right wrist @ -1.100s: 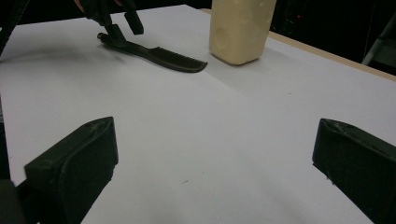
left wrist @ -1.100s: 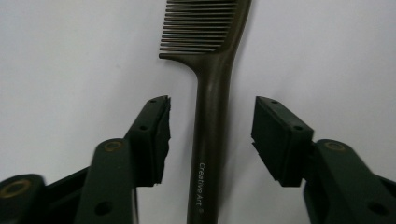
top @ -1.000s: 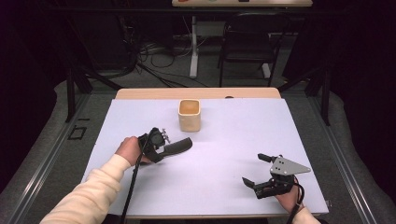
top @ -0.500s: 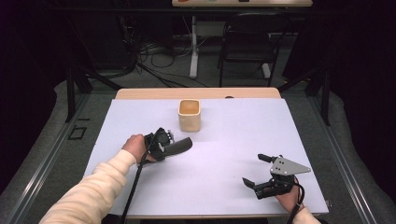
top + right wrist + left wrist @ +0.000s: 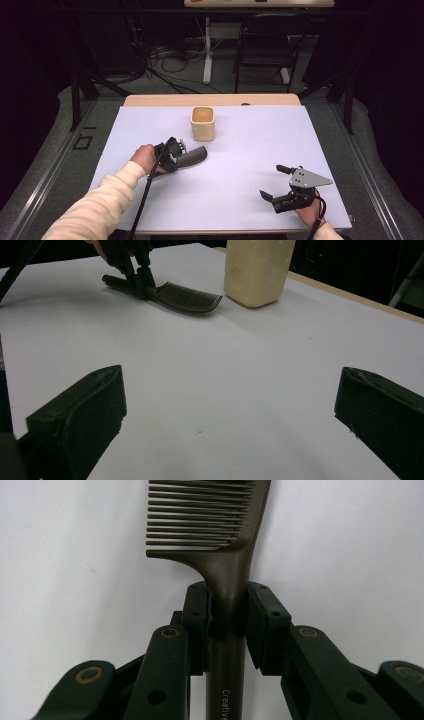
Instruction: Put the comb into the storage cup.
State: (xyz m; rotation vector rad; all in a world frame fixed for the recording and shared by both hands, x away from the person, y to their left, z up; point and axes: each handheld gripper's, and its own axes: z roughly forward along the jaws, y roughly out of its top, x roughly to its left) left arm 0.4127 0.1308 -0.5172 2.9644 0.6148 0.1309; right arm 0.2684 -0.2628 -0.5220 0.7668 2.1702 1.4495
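1. Left gripper (image 5: pixel 176 156): we find it low over the white worktop (image 5: pixel 240 150), held in the person's left hand (image 5: pixel 144 158). Its fingers (image 5: pixel 197 615) have just been closing and now pinch the comb (image 5: pixel 227 575) at the neck, where handle meets teeth. We judge this spot was chosen because the handle is narrow and firm there, so the toothed end stays free ahead of the jaws.

2. Comb: in the right gripper view it lies flat on the worktop, or nearly so; we cannot tell whether it has left the surface. The toothed end points toward the cup (image 5: pixel 203 123), with bare sheet between the two. That heading suggests to us the comb is meant for the cup, though this is our reading only.

3. Cup: cream, upright, open mouth up, near the far middle of the sheet. Standing open, it would take the comb end-first from above.

4. Right gripper (image 5: pixel 280 187): near the worktop's near right corner, well apart from comb and cup. Its fingers (image 5: pixel 80 415) stand spread wide with nothing between them. We take it as parked out of the way, camera facing the work.
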